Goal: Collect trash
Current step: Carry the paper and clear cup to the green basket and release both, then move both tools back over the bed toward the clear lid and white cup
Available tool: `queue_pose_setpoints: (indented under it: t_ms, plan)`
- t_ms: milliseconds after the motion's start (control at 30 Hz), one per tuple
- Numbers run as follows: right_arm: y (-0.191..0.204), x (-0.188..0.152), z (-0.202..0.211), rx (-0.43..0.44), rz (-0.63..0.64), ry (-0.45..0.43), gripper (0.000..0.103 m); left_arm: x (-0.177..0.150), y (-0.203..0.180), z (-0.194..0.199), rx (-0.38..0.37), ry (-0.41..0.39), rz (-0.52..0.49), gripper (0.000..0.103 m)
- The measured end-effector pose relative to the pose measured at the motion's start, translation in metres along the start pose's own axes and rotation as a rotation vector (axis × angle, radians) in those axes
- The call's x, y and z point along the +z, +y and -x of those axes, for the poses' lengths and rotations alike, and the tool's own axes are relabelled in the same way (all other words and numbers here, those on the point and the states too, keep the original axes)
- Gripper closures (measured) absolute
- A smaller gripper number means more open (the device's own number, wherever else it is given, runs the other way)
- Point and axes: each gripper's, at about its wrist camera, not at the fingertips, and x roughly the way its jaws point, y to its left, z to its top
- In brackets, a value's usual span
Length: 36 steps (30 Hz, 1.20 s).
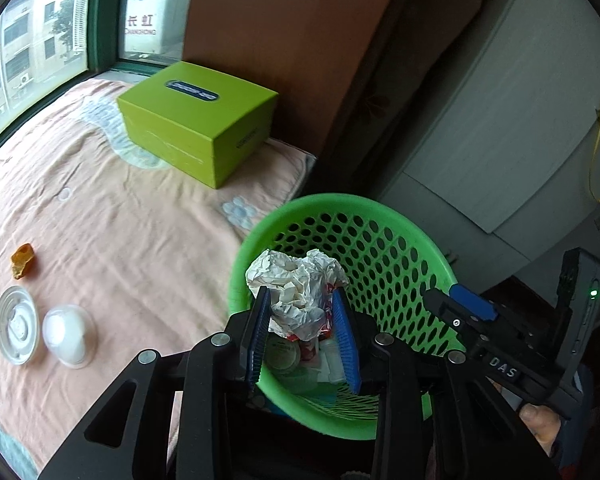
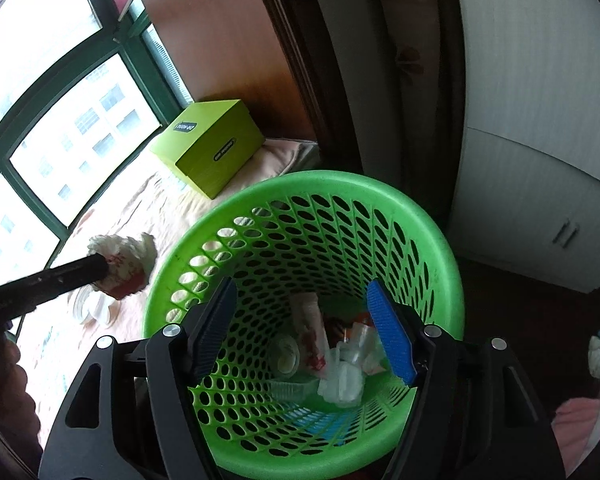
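Note:
My left gripper is shut on a crumpled white and red paper wrapper, holding it over the near rim of the green perforated basket. In the right wrist view the wrapper shows left of the basket. My right gripper is open and empty above the basket mouth; it also shows in the left wrist view. Several trash pieces lie in the basket bottom. On the pink blanket lie an orange scrap, a clear lid and a clear dome lid.
A lime green box sits on the blanket at the back, by the window. A brown wall panel and white cabinet stand behind the basket. Dark floor lies to the right.

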Motion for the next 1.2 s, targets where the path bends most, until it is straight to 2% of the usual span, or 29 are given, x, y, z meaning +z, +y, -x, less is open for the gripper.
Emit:
queue_pose_setpoints:
  t_ms: [333,500,633,900,1200]
  plan:
    - [-0.005,-0.001,0.006,0.005,-0.012,-0.013,0.03,-0.003,-0.018,-0.024,-0.003,0.044,-0.033,0.065]
    - [-0.004,-0.001,0.007,0.012,-0.016,-0.014,0.03,-0.006,-0.02,-0.027,-0.004,0.045,-0.034,0.049]
    - [0.0,-0.001,0.007,0.021,-0.009,-0.014,0.03,-0.007,-0.016,-0.025,0.011,0.036,-0.03,0.044]
    - [0.02,-0.001,0.006,0.053,0.03,-0.015,0.026,-0.01,0.004,-0.003,0.096,-0.005,-0.001,0.027]
    - [0.062,-0.001,-0.003,0.117,0.113,0.004,0.023,-0.018,0.05,0.03,0.216,-0.061,0.07,0.018]
